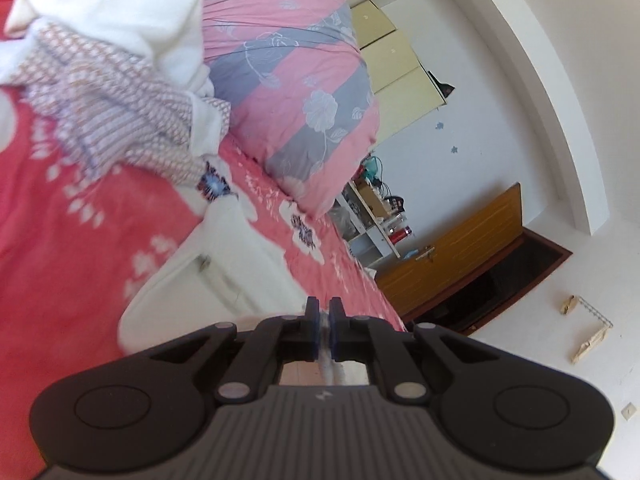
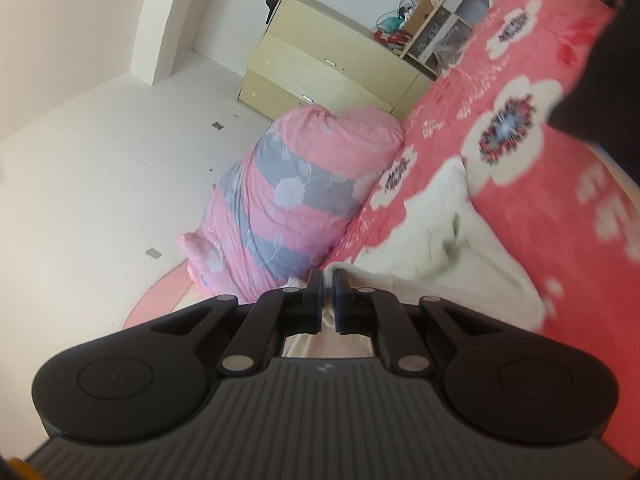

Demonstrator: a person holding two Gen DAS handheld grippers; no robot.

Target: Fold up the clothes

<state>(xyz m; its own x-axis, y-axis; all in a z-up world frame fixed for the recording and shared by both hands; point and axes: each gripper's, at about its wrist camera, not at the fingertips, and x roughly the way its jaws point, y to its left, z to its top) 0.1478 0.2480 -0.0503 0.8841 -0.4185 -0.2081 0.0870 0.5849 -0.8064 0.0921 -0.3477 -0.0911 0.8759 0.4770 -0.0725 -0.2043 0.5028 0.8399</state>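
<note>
A: Where is the garment?

B: The white garment (image 1: 224, 264) lies on the bed (image 1: 60, 240), spread over the red floral sheet. Each claw has an edge of it. The left claw (image 1: 324, 322) is clamped on a white edge, cloth showing in the narrow slit between its pads. The right claw (image 2: 328, 296) is pinched on another edge in the same way.

A: So both grips are made. What is the step?

B: I judge it a carry-over: lift the two held edges and lay them across the rest of the cloth to make a fold. The blur suggests motion, but I cannot tell the direction.

A: How to do it well?

B: Keep the two claws level and evenly apart, so the edge between them stays taut and the fold line comes out straight. Lift only enough for the cloth to clear itself. Set the edge down flat before letting go.

A: Anything in the way?

B: The heap of other clothes (image 1: 112, 92), white and patterned, sits further up the bed, and the rolled pink and grey quilt (image 1: 296, 92) lies beside it. The garment seems apart from both; keep the fold short of them.

A: And the grip?

B: Thin cloth may slip from the pads, so hold firm.
</note>
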